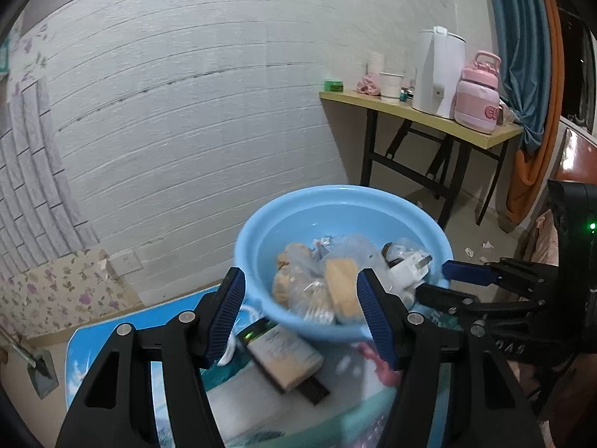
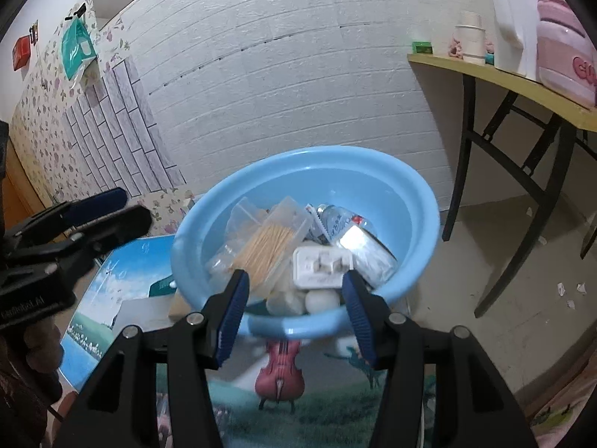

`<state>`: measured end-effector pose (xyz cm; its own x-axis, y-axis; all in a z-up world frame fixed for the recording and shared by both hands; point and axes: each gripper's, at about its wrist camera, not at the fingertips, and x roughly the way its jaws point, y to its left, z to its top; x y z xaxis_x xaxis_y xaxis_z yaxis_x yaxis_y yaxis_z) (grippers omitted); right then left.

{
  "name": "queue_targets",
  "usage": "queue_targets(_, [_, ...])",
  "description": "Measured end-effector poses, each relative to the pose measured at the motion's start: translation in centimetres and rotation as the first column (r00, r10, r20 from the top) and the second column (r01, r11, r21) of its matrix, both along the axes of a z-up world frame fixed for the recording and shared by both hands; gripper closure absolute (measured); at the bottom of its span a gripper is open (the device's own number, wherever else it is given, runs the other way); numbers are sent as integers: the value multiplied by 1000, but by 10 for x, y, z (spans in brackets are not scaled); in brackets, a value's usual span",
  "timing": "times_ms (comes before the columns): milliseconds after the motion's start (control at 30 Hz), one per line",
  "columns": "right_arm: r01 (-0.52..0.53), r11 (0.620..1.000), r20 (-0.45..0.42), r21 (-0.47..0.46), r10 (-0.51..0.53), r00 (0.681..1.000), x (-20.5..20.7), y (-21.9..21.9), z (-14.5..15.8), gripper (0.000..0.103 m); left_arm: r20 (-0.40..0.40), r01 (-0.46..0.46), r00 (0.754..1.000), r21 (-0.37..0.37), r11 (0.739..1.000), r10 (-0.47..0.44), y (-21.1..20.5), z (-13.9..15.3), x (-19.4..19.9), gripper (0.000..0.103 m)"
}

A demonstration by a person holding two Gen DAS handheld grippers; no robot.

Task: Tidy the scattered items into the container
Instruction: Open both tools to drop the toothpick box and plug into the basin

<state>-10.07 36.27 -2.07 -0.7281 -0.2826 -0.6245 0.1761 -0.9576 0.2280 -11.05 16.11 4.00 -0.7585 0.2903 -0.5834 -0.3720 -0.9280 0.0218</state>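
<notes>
A light blue basin (image 2: 335, 175) stands on the picture-printed tabletop (image 2: 112, 272) and holds a clear box of wooden sticks (image 2: 268, 246), a white plug adapter (image 2: 322, 267), plastic bags and white round pieces. My right gripper (image 2: 294, 278) hangs open at the basin's near rim. The adapter lies just beyond its tips, close to the right finger. My left gripper (image 1: 299, 280) is open and empty above the basin's (image 1: 253, 246) near left side. Below it on the table lies a boxy device with a green light (image 1: 287, 354) and a white cable (image 1: 233, 347).
A yellow folding table (image 1: 421, 115) at the right carries a white kettle (image 1: 440, 74), a pink flask (image 1: 477, 93) and cups. The brick-patterned wall stands close behind the basin. Paper scraps lie on the floor (image 2: 567, 291).
</notes>
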Motion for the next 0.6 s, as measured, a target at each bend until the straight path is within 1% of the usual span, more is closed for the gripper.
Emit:
queue_targets(67, [3,1000,2,3,-3,1000,6,-2,2,51,3,-20,1000,10,1000,20,-12,0,8,40])
queue_targets(133, [3,1000,-2,7,-3,1000,14,-5,6,51,-2,-42,999,17,999,42,-23,2,17,33])
queue_targets(367, [-12,1000,-2,18,12,1000,35,-22,13,51,-17,-100,995,21,995,100,-59,1,47,17])
queue_targets(433, [-22,1000,3,18,22,1000,41,-28,13,51,-13,-120,993,23,993,120,-70,-1,54,9])
queue_targets(500, [-30,999,10,28,30,1000,46,-34,11,51,-5,-146,989,19,989,146,-80,-6,60,6])
queue_targets(600, [-44,998,28,41,43,999,51,-43,6,51,11,-174,985,18,985,174,-94,-13,67,6])
